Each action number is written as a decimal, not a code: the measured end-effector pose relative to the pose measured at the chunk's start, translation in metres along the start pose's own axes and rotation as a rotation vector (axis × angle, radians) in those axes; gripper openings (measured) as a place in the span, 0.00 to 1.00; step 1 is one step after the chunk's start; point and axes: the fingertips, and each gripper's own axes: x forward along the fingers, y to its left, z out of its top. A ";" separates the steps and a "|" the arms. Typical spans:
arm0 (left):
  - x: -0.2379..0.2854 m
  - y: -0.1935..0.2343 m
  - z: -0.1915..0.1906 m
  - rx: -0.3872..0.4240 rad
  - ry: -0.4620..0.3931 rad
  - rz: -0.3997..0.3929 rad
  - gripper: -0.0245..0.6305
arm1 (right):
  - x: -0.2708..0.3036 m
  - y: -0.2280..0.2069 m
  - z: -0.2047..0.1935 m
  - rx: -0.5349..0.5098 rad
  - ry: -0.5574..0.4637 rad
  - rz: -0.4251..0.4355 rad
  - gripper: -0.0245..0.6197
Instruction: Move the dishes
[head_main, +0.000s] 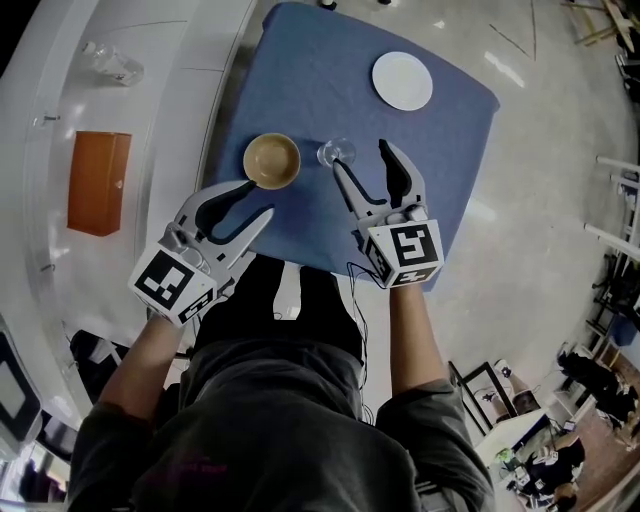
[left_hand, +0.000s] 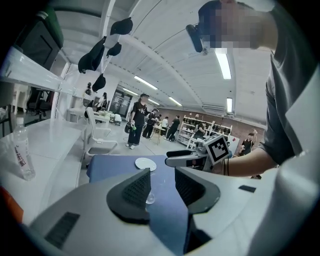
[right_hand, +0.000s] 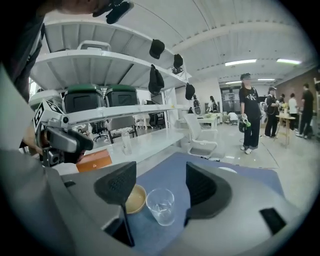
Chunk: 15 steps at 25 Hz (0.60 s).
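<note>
R gripper (head_main: 360, 156) jaws wide apart, nothing held; upright glass (right_hand: 161, 205), mouth up, just ahead between them. L gripper (head_main: 259, 198) jaws apart, empty, beside bowl (head_main: 272, 161).

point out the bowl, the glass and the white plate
bowl (head_main: 272, 161), head view, middle of its inside
glass (right_hand: 161, 206), right gripper view, on its clear side wall
plate (head_main: 402, 81), head view, centre of its top face

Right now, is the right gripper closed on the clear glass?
No, the right gripper has its jaws apart, and the clear glass stands free on the blue cloth.
</note>
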 end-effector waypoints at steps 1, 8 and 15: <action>0.000 -0.001 0.004 0.003 -0.008 -0.004 0.27 | -0.006 0.000 0.006 -0.005 -0.006 -0.004 0.50; -0.005 -0.011 0.034 0.045 -0.055 -0.039 0.27 | -0.044 0.008 0.043 -0.018 -0.048 -0.061 0.50; -0.012 -0.020 0.068 0.087 -0.103 -0.081 0.26 | -0.080 0.022 0.071 0.028 -0.083 -0.118 0.49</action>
